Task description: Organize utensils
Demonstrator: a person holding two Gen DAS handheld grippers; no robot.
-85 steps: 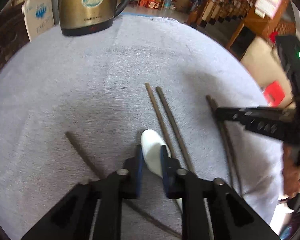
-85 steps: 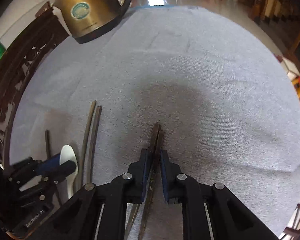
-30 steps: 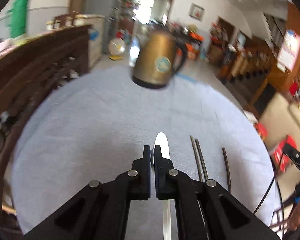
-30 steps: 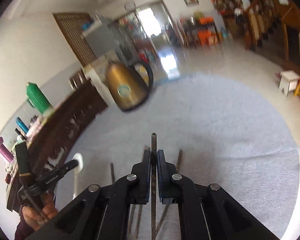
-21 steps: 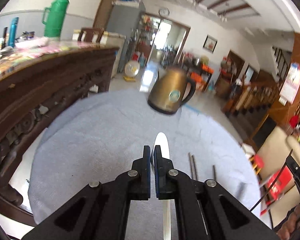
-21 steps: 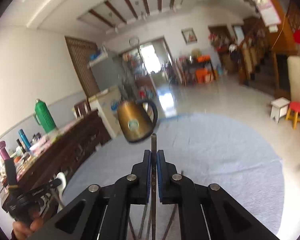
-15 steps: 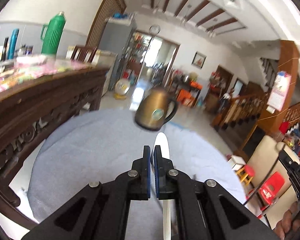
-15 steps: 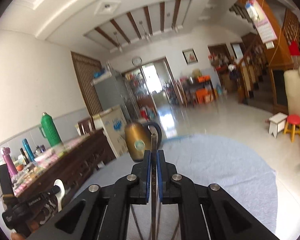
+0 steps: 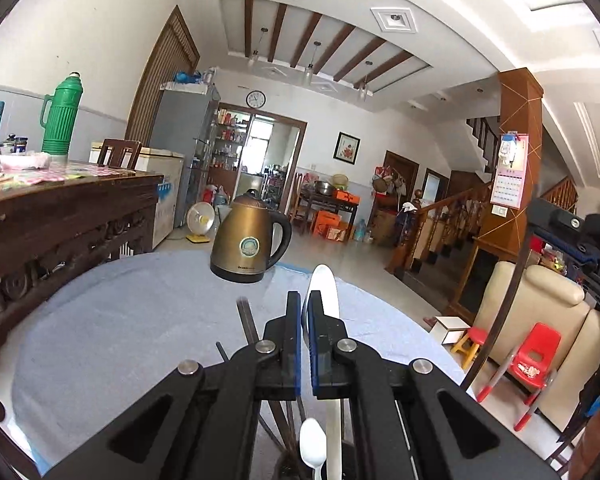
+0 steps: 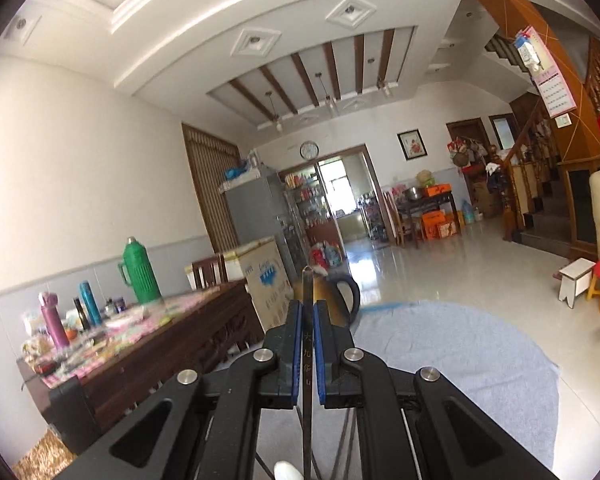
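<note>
Both grippers lifted; kettle [image 9: 250, 248] label unreadable.

You see two grippers, left gripper [image 9: 305, 300] and right gripper [image 10: 308, 308], two white spoons [image 9: 323, 288] [image 9: 313, 446], at least three chopsticks [image 9: 246, 320] [image 9: 500, 300], more hidden, one kettle [image 9: 248, 248], one green flask [image 9: 58, 116]

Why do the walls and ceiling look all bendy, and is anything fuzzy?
Left wrist view: the fisheye lens bows the ceiling beams and darkens the corners; the kettle is sharp. Right wrist view: same bending, the floor glares, and the kettle and cluttered sideboard look smeared.
</note>
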